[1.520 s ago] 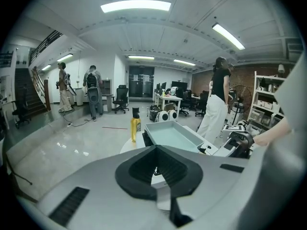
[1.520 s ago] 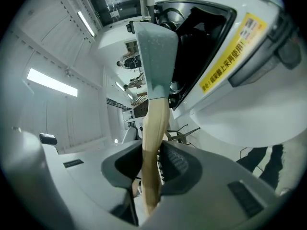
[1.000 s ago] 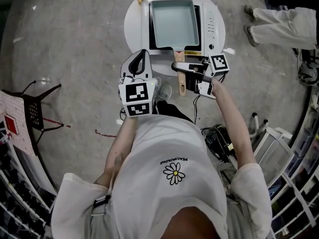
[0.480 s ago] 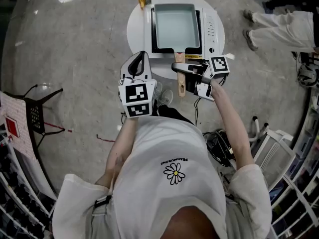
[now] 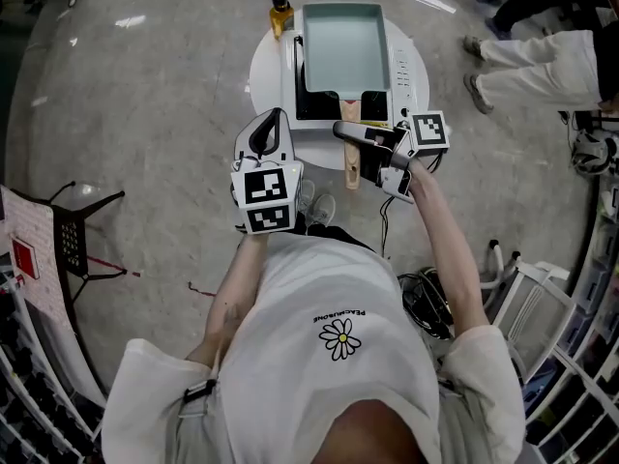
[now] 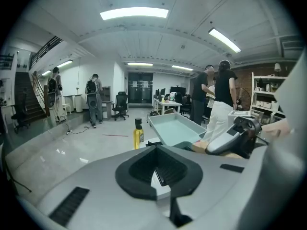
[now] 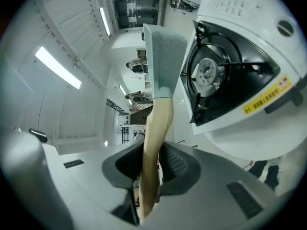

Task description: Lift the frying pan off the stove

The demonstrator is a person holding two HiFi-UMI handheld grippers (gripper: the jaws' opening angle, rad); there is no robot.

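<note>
- Pan: rectangular pale-green frying pan (image 5: 341,46) with a light wooden handle (image 5: 352,153). It sits over the white single-burner stove (image 5: 410,54) on the round white table (image 5: 263,66).
- Position, judged from the right gripper view: the pan is seen edge-on with a gap to the black burner ring, so it looks already raised clear of the stove, though not far.
- Key relation: the long axis runs from the pan body straight back toward the person, handle end nearest. The right gripper (image 5: 346,131) comes in from the right and crosses the handle at roughly a right angle.
- Grip: right fingers are narrow and clamped on the wooden handle partway along it. The free end of the handle sticks out past the pads.
- Load, judged: all the weight hangs ahead of the grip, so the pan will want to dip at its far end.
- Look of pan: inside bare and matte, with shallow straight walls.
- Left gripper (image 5: 274,116): jaws together on nothing, just left of the handle and apart from it.
- Outward: yellow bottle with a dark cap (image 5: 280,13) at the table's far-left edge, beside the stove.
</note>
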